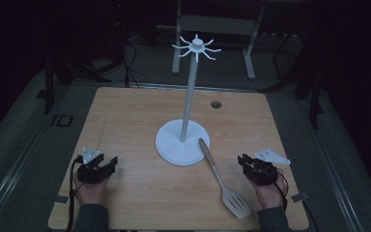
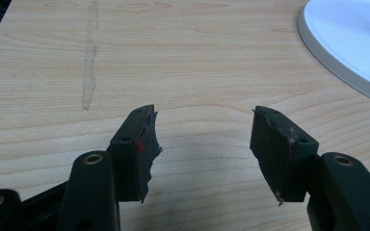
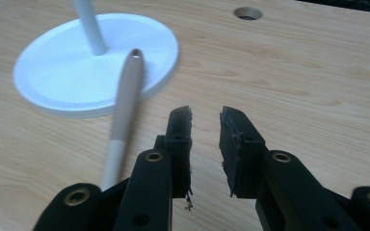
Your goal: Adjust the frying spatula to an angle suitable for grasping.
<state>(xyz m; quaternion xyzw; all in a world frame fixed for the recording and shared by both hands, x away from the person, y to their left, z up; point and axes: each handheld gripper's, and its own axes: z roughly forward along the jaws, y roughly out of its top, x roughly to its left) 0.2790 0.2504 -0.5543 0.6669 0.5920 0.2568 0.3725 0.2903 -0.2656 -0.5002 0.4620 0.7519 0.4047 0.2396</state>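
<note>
Grey-handled slotted spatula (image 1: 222, 181) laid diagonally at lower centre-right, handle tip rested on white round stand base (image 1: 171, 145); right gripper (image 1: 248, 162) nearer, held empty, jaws parted narrowly; left gripper (image 1: 107, 163) held wide apart, empty.

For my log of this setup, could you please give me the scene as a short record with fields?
surface: light wooden table
stand: white hook stand with round base, upright at table centre
utensil: grey slotted spatula, handle tip resting on the base
left gripper: open, empty, over bare wood
right gripper: slightly open, empty, beside the spatula
</note>
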